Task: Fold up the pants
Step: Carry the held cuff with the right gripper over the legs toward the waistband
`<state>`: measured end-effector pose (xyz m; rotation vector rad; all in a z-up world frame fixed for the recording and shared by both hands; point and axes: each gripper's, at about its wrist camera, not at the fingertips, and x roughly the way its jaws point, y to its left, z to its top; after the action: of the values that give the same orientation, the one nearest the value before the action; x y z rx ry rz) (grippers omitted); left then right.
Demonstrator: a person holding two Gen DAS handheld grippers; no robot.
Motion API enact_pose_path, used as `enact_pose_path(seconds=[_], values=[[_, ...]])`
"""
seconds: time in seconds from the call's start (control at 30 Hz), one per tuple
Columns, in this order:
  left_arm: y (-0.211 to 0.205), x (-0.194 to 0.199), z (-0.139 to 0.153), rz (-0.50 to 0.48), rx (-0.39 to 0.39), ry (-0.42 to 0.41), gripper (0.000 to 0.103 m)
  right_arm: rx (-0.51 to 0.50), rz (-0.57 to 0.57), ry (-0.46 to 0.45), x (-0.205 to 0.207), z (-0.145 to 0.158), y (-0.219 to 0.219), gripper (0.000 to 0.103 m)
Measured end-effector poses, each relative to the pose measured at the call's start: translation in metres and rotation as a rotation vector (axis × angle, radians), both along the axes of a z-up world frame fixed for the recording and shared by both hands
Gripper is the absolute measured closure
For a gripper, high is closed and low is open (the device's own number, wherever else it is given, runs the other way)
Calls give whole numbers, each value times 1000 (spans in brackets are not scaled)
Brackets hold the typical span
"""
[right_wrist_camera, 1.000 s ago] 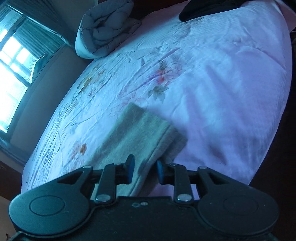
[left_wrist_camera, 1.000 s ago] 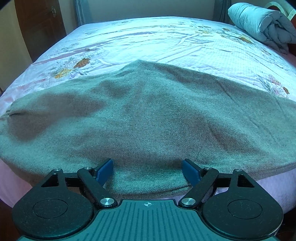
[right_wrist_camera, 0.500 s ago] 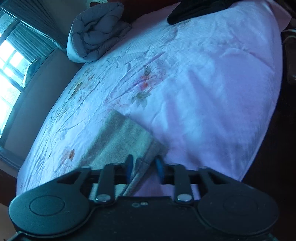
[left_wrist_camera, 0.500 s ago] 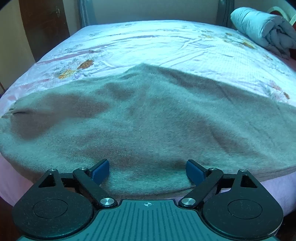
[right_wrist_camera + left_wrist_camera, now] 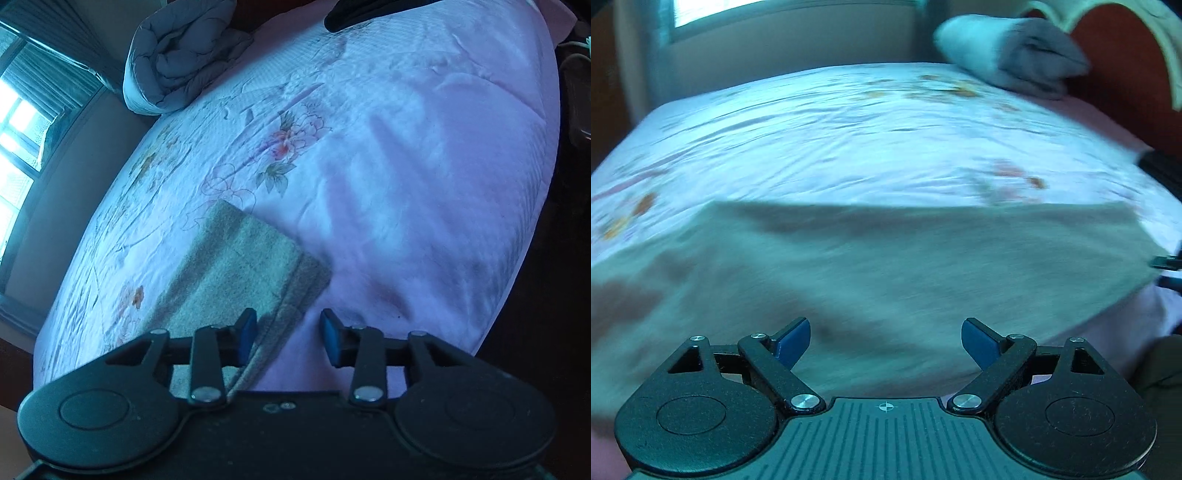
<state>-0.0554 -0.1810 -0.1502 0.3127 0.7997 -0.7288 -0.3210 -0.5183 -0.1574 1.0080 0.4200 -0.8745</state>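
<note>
grey-green pants (image 5: 886, 266): spread flat along the near edge of the bed (image 5: 849, 140), long axis running side to side in the left view; looks laid out so a fold can be made cleanly

pants end (image 5: 236, 273): in the right view one narrow end lies on the sheet, its doubled hem edge running down toward the right gripper; whether waist or cuffs, cannot tell

left gripper (image 5: 885, 341): jaws stand wide apart, blue pads clear of the cloth, nothing between them; it hangs over the near edge of the pants, picture smeared by motion; judged to be travelling toward a new grab point, not holding

right gripper (image 5: 289, 334): jaws closing, still parted; hem edge sits just inside the left pad, pads not pressing on it; judged placed there to pinch that edge for the fold

rolled quilt (image 5: 181, 59): at the far head corner, well apart from the pants, out of the working area

dark item (image 5: 369, 11): far edge of the bed, unidentified

stage: judged early, both ends yet to be gripped
</note>
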Motion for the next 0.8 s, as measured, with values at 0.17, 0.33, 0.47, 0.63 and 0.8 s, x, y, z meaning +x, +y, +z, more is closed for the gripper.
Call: enact_pose_path(seconds=[0.17,0.33,0.47,0.63,0.8], values=[[-53,-23,-2,-102,0,10,14,-5,-31,-1,-2,0,-6,80],[-80,-35,-25,-123,41,58,26,25,-20,-45,-2,-4,-12,79],[-85,-44,-36,-135,65,48,26,49,-8,-92,-2,-7,-15,84],[-93,-45,-43,-136,92,72,26,55,-1,-83,-2,-13,-18,87],[-96,-47,-48,-130,106,61,26,-31,42,-152,-1,12,-7,96]])
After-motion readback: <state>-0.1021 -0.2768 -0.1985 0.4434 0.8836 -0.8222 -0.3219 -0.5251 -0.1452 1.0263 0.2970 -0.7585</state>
